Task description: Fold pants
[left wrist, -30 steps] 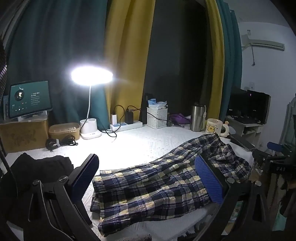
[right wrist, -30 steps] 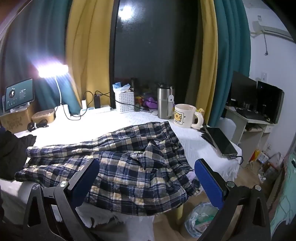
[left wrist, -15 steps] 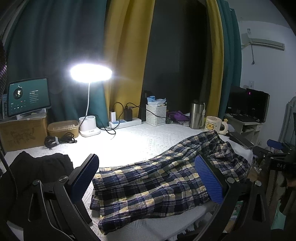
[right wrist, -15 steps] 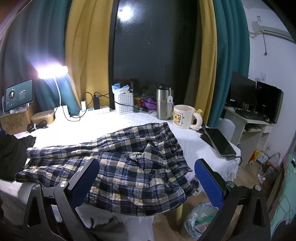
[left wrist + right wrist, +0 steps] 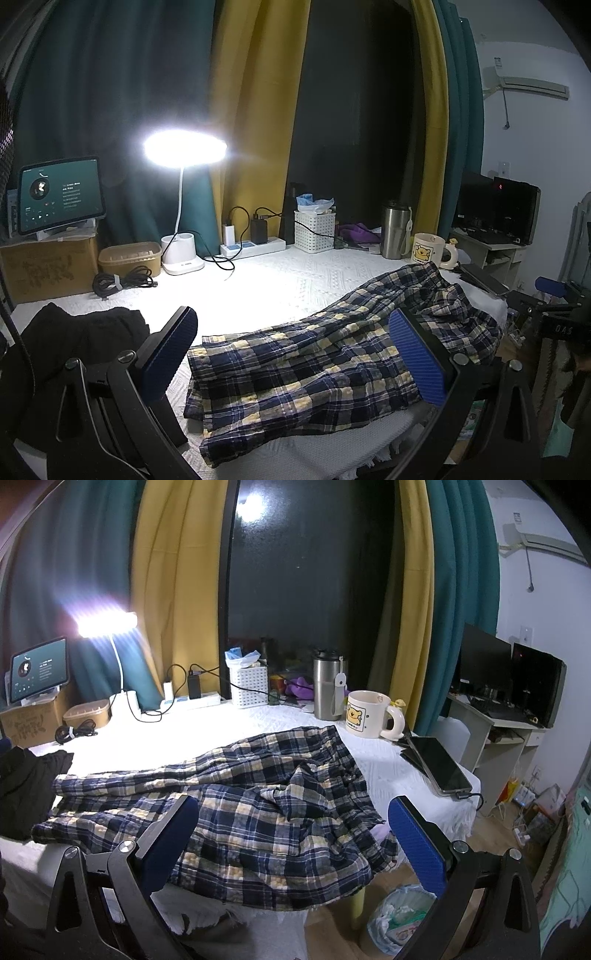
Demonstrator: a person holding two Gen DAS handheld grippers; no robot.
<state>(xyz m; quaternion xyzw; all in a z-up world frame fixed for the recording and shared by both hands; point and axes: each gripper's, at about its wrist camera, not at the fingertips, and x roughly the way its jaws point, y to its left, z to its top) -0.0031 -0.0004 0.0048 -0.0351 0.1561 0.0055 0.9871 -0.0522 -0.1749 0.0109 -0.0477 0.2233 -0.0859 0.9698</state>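
White quilted cloth covers the bench [image 5: 280, 280], lit by a desk lamp [image 5: 184, 149] at the back beside a tablet [image 5: 61, 197], a power strip [image 5: 253, 246], a white basket [image 5: 314, 230], a steel tumbler [image 5: 327, 688] and a cartoon mug [image 5: 367, 714]. Plaid pants [image 5: 258, 794] lie along the near edge of the bench, spread at full length. Their long axis runs left to right across both views: the two leg hems point toward the left, near a heap of black clothing [image 5: 81, 332], while the rumpled waist end lies to the right and droops over the near right corner above a bin [image 5: 399, 915] on the floor. A phone [image 5: 439, 764] sits just beyond the waist. The legs appear laid one over the other but askew, the fabric still creased; no crosswise fold shows, so the folding seems hardly begun and smoothing, aligning and folding all remain. Left tool [image 5: 295, 354] hovers above the leg end, fingers spread wide, holding nothing. Right tool [image 5: 291, 836] hovers over the waist end, likewise spread and unloaded.
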